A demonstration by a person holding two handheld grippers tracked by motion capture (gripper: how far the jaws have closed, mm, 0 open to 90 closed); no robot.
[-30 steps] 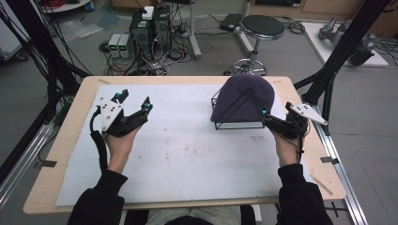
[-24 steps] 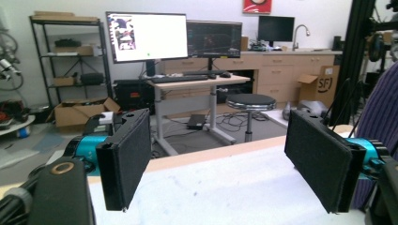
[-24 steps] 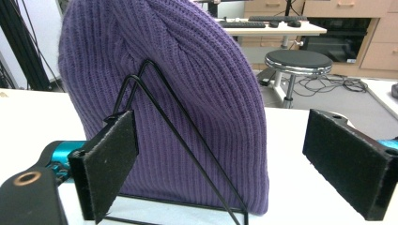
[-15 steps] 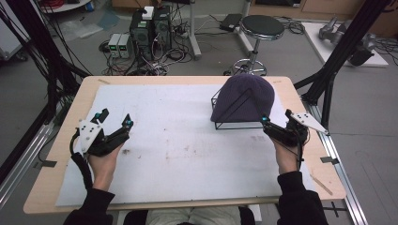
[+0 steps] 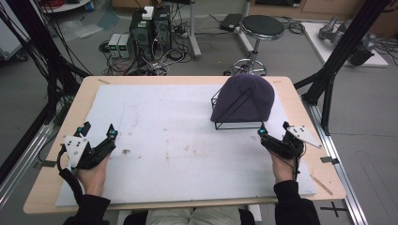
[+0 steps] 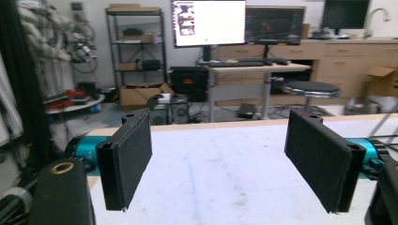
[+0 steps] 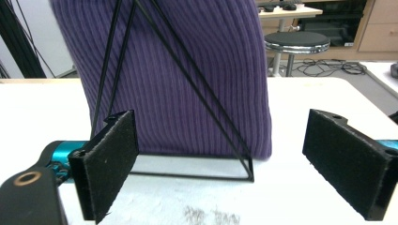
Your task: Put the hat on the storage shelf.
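A purple hat (image 5: 244,98) was draped over a black wire stand (image 5: 238,124) at the far right of the white mat (image 5: 187,140). The right gripper (image 5: 273,131) was held just in front of the stand, jaws apart and empty. The left gripper (image 5: 98,131) was held well apart at the mat's left edge, jaws likewise spread.
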